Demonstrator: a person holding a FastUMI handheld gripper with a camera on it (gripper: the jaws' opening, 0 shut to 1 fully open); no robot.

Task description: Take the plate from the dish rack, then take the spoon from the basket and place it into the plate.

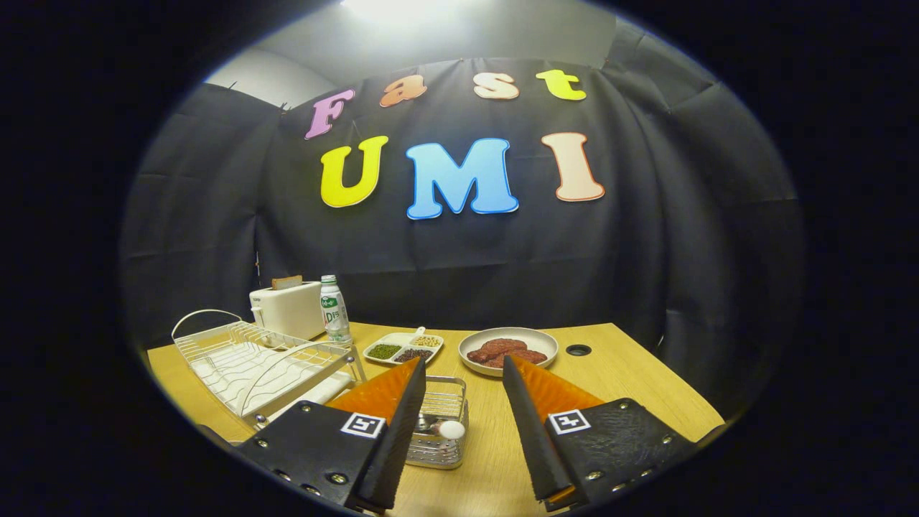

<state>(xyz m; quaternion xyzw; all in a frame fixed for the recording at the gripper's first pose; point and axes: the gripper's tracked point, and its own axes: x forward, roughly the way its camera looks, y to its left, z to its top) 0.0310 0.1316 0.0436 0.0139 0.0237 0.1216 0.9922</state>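
My gripper (pixel 463 360) is open above the wooden table (pixel 632 388), with nothing between its fingers. A small metal wire basket (pixel 439 449) stands on the table just below and between the fingers, partly hidden by the left one. In it lies a spoon (pixel 449 429) with a white rounded end. The white wire dish rack (pixel 251 359) stands to the left of the left finger. A flat white piece (pixel 321 392) shows at the rack's near corner; I cannot tell whether it is the plate.
Beyond the fingers sit a round plate of red meat slices (pixel 508 350) and a white divided dish of beans (pixel 402 347). A white toaster (pixel 287 309) and a small bottle (pixel 334 309) stand behind the rack. A cable hole (pixel 578 350) marks the table's far right.
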